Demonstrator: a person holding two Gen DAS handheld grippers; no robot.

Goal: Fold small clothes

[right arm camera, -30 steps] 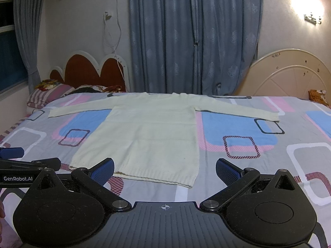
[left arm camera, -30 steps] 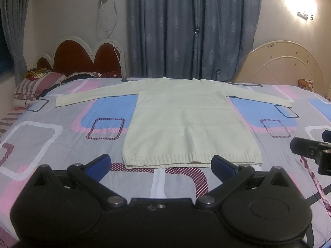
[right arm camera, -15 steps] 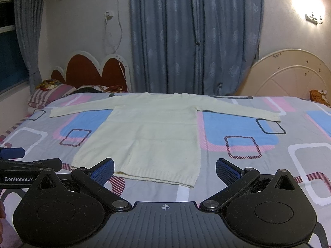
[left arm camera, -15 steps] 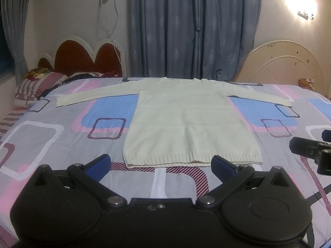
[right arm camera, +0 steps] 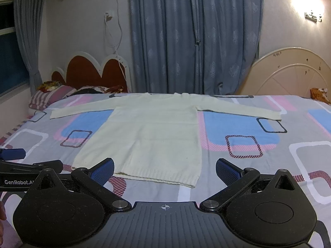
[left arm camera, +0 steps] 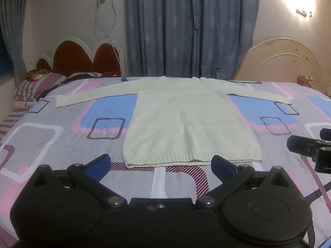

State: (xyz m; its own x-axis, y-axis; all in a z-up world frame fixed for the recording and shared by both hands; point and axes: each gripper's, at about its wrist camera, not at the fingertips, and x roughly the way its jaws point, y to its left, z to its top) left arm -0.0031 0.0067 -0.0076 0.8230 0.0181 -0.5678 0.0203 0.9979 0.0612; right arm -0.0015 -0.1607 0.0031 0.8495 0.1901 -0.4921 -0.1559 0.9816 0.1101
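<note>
Across the middle of the bed (left arm camera: 51,136) lies a cream knitted sweater (left arm camera: 186,122), spread flat with its front or back up, I cannot tell which. Its ribbed hem faces the near edge of the bed and its neckline points to the far edge, by the blue curtains (left arm camera: 190,26). Both sleeves stretch straight out, one toward the left edge where a striped pillow (left arm camera: 35,86) sits beneath a red and white headboard (left arm camera: 82,60), the other toward the right edge, where a cream headboard (left arm camera: 287,62) stands. The bed sheet under it is grey with pink, blue and white rounded squares. The left hand-held gripper (left arm camera: 160,163) hangs just short of the hem, over the near edge of the bed, with its blue-padded fingers (left arm camera: 99,162) spread wide apart and nothing between them; the hem shows in the gap. The right hand-held gripper (right arm camera: 164,168) hovers beside it, a little to the right, its fingers (right arm camera: 227,170) likewise wide apart and empty, the sweater's right hem corner lying beyond the gap. Each device shows at the edge of the other's view, well apart. A lit wall lamp (right arm camera: 310,10) glows at upper right, and a white cable (right arm camera: 112,33) hangs from a wall socket above the red headboard.
</note>
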